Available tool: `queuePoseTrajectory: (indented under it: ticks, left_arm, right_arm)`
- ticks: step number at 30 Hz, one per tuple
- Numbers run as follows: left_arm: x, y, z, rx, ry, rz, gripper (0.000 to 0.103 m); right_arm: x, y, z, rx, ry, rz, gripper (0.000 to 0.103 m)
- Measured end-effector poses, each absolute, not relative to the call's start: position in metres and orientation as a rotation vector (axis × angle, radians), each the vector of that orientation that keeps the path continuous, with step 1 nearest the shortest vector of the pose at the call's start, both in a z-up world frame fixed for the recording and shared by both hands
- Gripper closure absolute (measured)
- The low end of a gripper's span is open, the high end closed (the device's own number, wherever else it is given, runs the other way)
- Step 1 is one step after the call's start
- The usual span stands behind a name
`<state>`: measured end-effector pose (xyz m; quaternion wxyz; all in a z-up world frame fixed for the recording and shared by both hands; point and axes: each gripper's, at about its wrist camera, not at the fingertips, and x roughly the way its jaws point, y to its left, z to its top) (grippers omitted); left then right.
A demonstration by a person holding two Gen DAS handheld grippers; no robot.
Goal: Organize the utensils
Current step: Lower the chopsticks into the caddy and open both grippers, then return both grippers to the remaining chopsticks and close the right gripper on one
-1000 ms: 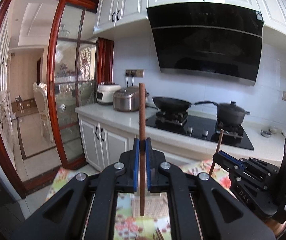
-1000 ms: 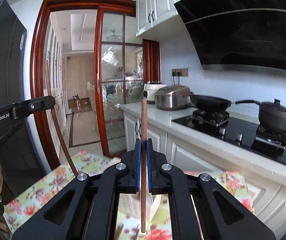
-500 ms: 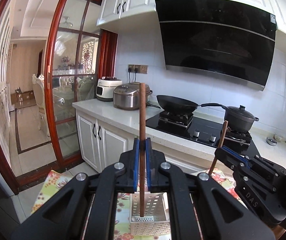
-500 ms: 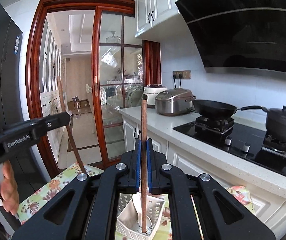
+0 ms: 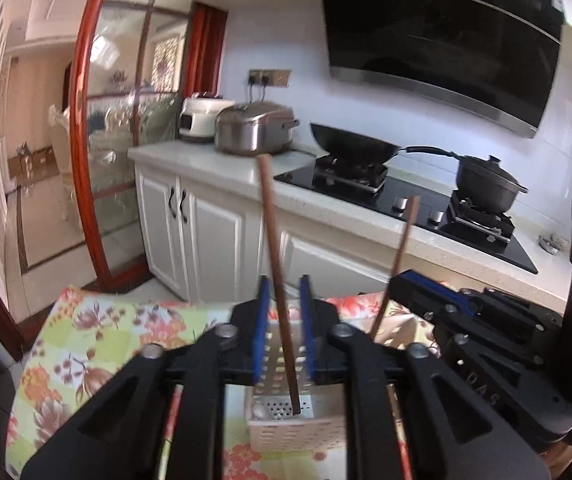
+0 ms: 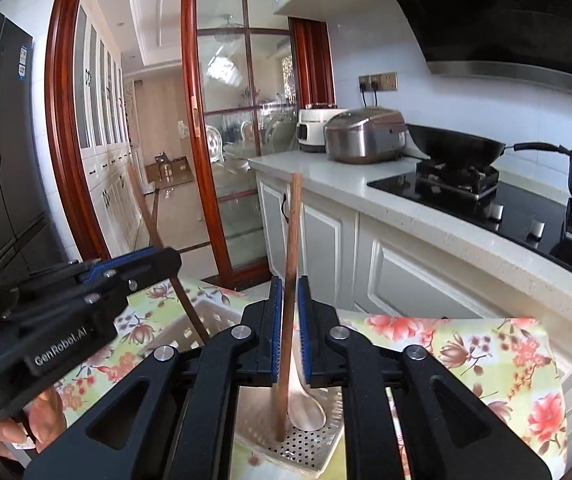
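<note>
My left gripper (image 5: 284,316) stands over a white perforated basket (image 5: 293,436). Its jaws are opening, and a brown chopstick (image 5: 274,240) leans loose between the blue pads with its tip down in the basket. My right gripper (image 6: 289,312) is also opening. Its own chopstick (image 6: 293,232) stands between the pads with a gap on the right, and its lower end rests on the basket floor (image 6: 305,452) beside a white spoon (image 6: 305,408). Each gripper shows in the other's view, the right gripper (image 5: 399,284) and the left gripper (image 6: 170,256).
The basket sits on a table with a floral cloth (image 5: 98,344). Behind it runs a white counter (image 5: 206,164) with a rice cooker (image 5: 254,132), a wok (image 5: 353,144) and a pot (image 5: 485,184) on the hob. A person's hand (image 6: 46,412) holds the left gripper.
Both grippers have come down and forward over the basket. Their jaws have parted, and the two chopsticks have slipped down, tilted, with their tips now in the basket.
</note>
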<state>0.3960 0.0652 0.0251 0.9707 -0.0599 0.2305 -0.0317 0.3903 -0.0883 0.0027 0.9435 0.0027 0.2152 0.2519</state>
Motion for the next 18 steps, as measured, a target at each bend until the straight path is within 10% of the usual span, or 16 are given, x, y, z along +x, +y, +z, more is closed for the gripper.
queuePoseTrajectory:
  ticks: [4,8,18]
  left_arm:
    - [0.389,0.082,0.022,-0.153,0.443,-0.027,0.059]
    - [0.372,0.100,0.023,-0.204,0.428,0.003,0.045]
    - [0.298,0.108,0.011,-0.204,0.417,0.081,0.024]
  right_arm:
    - [0.390,-0.097,0.001,0.035,0.434,0.501,0.084]
    - [0.381,-0.115,0.000,0.068,0.420,0.468,0.058]
    - [0.331,-0.166,-0.020,0.141,0.463,0.412,0.058]
